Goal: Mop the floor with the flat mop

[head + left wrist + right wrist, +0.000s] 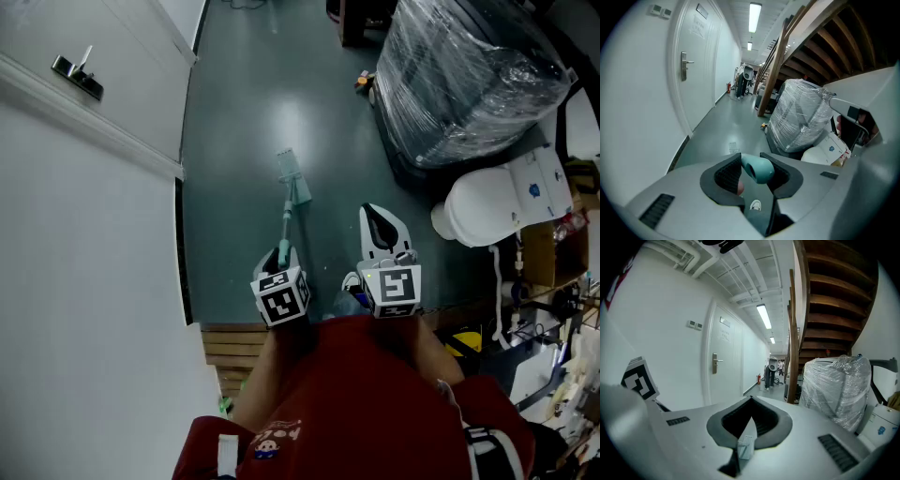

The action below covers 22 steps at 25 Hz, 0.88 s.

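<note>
A flat mop lies ahead of me on the dark green floor, its small pale head flat on the floor and its teal handle running back to my left gripper. That gripper is shut on the handle; in the left gripper view the teal handle end sits pinched between the dark pads. My right gripper hovers to the right of the handle, apart from it. Its jaws are shut together with nothing in them, meeting at a point in the right gripper view.
A white wall and a door with a metal handle run along the left. A large plastic-wrapped bundle and a white toilet stand on the right. A wooden step is under me. The corridor floor stretches ahead.
</note>
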Tool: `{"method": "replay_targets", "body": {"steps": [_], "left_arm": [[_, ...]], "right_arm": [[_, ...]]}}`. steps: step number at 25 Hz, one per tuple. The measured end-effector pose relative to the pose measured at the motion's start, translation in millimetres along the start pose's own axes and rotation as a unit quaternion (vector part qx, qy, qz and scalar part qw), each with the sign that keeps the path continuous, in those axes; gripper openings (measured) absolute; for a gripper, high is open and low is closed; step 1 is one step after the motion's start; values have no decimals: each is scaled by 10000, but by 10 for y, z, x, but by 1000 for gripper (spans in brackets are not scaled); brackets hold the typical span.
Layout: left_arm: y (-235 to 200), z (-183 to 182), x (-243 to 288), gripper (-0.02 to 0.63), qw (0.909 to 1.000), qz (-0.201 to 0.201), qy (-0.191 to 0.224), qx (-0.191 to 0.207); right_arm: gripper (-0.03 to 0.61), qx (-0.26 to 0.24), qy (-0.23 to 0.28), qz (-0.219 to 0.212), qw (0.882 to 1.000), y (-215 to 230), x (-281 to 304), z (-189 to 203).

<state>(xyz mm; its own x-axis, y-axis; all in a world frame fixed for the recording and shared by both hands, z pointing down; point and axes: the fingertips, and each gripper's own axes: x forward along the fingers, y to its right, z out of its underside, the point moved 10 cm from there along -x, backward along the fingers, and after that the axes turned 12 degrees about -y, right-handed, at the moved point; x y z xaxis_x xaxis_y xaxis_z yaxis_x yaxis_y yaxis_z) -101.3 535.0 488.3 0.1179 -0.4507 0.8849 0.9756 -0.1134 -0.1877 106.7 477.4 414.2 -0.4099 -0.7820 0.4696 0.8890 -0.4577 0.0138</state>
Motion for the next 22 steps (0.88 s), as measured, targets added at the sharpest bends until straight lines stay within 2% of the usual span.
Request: {"method": "replay_targets", "body": {"steps": [4,10,17,19,22], "left_arm": [[17,17,31,140,10000,47,-87,3],[90,20,75,141,9999,51,-147,23],[163,10,154,146,9996,38,-269,-12],[199,14,190,147,9995,-11,-322,-39],[235,-15,227,138,9996,-218,-154,-107]], "right_arm": [[17,-111,-25,91,9999,40,35,4],[17,-50,76,23,10000,124,93,75],[17,-5,-35,-85,10000,225,194,124],[17,-15,-43,-169,9998,270,220,171],[17,-9,-50,-242,9997,344,264,167]]}}
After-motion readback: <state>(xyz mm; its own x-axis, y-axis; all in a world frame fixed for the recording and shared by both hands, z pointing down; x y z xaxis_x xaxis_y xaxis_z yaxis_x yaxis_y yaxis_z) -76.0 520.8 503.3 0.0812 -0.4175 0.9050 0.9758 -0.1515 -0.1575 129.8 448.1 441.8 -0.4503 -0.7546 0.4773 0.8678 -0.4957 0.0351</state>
